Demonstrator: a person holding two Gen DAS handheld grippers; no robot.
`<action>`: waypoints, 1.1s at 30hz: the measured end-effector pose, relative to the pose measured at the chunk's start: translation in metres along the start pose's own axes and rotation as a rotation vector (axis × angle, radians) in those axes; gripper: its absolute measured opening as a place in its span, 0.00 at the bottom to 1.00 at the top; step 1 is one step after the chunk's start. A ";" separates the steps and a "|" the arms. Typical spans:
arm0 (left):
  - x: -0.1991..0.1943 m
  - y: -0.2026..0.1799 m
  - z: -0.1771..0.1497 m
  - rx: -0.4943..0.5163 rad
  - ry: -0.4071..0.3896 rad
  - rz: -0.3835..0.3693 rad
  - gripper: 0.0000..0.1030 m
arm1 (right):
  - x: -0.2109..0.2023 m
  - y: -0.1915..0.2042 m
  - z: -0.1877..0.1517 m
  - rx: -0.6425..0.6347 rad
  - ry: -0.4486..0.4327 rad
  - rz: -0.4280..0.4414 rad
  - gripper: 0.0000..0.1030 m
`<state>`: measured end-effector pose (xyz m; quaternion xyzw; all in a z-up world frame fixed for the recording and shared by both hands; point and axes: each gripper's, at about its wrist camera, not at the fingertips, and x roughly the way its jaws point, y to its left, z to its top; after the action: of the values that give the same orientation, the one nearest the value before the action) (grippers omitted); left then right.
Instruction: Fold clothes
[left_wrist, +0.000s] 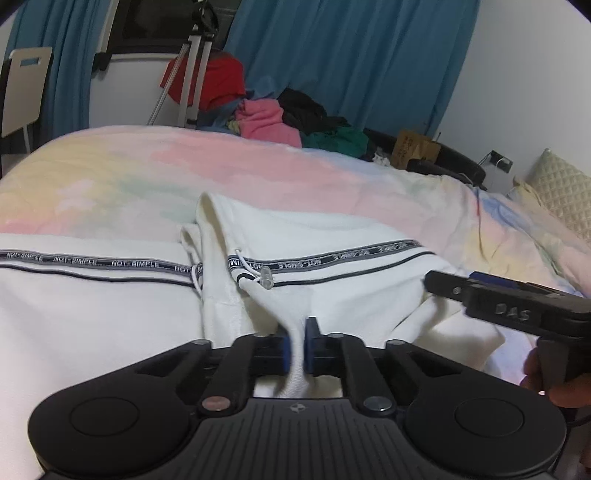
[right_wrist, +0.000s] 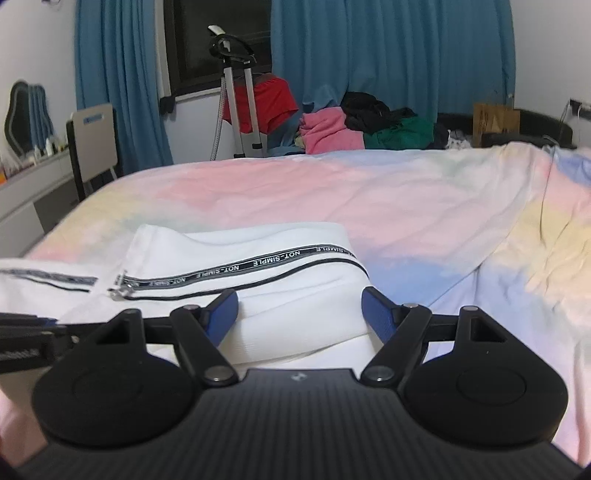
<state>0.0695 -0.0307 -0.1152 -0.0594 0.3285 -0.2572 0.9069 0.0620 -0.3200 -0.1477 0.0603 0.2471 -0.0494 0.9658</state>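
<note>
A white garment (left_wrist: 110, 306) with a black "NOT-SIMPLE" stripe lies on the pastel bedspread (left_wrist: 258, 173). My left gripper (left_wrist: 297, 343) is shut on a bunched white edge of it, near the drawstring toggle (left_wrist: 266, 281). My right gripper (right_wrist: 300, 314) is open, its blue pads (right_wrist: 221, 317) straddling a fold of the same garment (right_wrist: 258, 258) without gripping it. The right gripper also shows in the left wrist view (left_wrist: 509, 306), low at the right over the garment's right end.
A pile of clothes (left_wrist: 295, 118), pink, black and green, sits at the bed's far edge. A tripod stand (right_wrist: 240, 92) and red cloth stand before blue curtains (right_wrist: 388, 55). A pillow (left_wrist: 565, 184) lies at right. A chair (right_wrist: 94, 144) stands at left.
</note>
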 end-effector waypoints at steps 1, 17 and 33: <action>-0.005 0.000 0.002 -0.019 -0.006 -0.013 0.05 | 0.005 -0.002 0.003 0.002 0.001 0.001 0.74; -0.004 0.018 -0.014 -0.230 0.157 -0.047 0.09 | 0.007 0.004 0.006 -0.020 0.009 0.055 0.75; -0.108 0.143 -0.052 -0.942 0.180 0.236 0.90 | 0.007 0.007 0.003 -0.017 0.019 0.042 0.75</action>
<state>0.0281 0.1505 -0.1339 -0.4030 0.4904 0.0195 0.7725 0.0701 -0.3141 -0.1474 0.0576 0.2555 -0.0263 0.9647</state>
